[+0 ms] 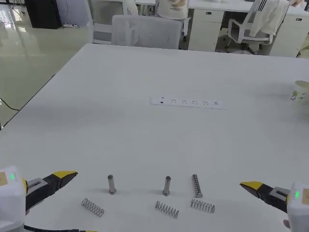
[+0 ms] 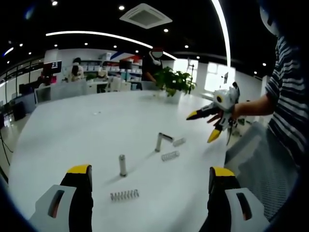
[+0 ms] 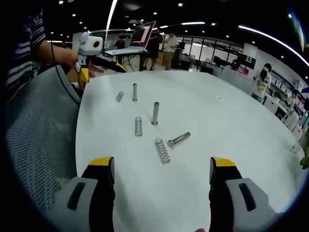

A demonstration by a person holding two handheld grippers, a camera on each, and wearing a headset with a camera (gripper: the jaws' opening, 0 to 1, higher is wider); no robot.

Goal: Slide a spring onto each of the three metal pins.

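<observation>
Three metal pins sit near the table's front edge. The left pin and middle pin stand upright, and the right pin lies flat. One spring lies in front of each: the left spring, middle spring and right spring. My left gripper is open and empty, left of the left pin. My right gripper is open and empty, right of the lying pin. Neither gripper touches anything.
A white power strip lies flat mid-table. Office chairs stand at the far edge. A small object sits at the right edge. A mesh chair is beside me at the near edge.
</observation>
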